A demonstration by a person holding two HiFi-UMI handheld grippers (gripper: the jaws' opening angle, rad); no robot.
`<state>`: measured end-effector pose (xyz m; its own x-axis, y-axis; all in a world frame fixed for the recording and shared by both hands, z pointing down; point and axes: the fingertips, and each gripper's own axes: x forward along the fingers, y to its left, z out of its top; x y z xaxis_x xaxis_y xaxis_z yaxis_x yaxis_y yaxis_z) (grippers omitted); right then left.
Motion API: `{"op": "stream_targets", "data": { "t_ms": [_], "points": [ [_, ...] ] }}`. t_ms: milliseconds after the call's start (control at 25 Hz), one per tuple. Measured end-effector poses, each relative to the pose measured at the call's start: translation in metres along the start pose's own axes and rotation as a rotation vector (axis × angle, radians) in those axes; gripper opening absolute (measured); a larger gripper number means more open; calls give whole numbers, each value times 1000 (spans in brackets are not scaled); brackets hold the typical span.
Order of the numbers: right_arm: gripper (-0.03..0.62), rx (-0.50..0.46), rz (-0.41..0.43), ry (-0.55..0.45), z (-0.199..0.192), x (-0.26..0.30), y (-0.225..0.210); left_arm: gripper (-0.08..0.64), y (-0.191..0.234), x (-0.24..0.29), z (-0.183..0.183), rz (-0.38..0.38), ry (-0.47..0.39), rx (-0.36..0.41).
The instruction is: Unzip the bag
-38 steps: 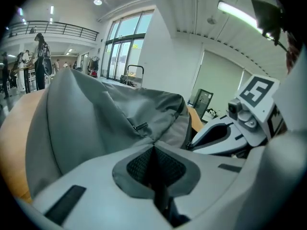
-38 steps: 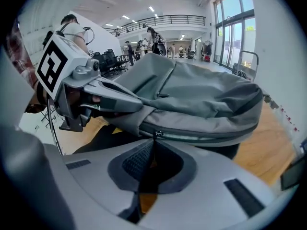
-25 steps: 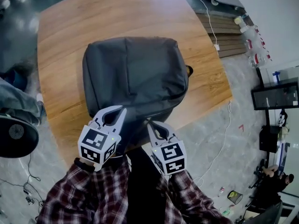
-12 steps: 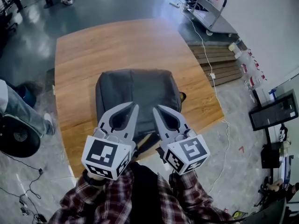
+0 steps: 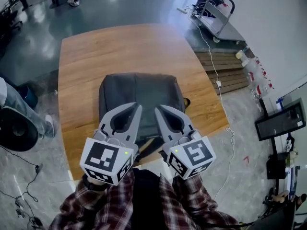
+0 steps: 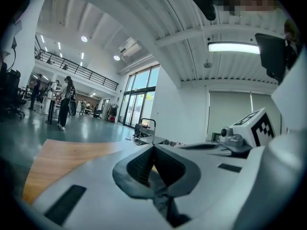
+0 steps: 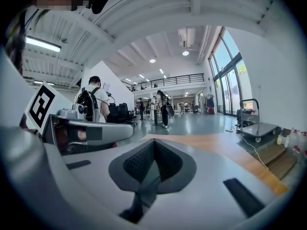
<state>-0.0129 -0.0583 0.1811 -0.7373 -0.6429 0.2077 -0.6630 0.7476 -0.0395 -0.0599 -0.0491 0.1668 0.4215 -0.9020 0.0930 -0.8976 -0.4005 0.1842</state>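
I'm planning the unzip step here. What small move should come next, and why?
Probably lower both toward the bag. The left claw and right claw are shut on nothing and held up off the bag, so neither touches it yet.

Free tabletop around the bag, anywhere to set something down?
Widest bare wood on the table lies beyond the bag, up to the far edge. A bare strip runs along its left side, a narrower one along its right. Crowded at the near edge: left gripper and right gripper hang over the bag.
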Motion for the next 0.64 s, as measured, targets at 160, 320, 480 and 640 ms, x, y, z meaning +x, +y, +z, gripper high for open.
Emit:
{"op": "stream_targets", "data": {
  "t_ms": [160,320,480,640],
  "points": [
    [11,7,12,-3,1,1,0,9,0,3,-3,-1,11,-2],
    [11,10,20,4,-2,-1,1,9,-2,3,-8,1,22,-3],
    [11,13,33,6,-3,-1,5,9,-4,1,-12,3,32,-5],
    [11,25,39,16,-8,-2,7,9,-7,-1,-16,7,42,-9]
  ]
}}
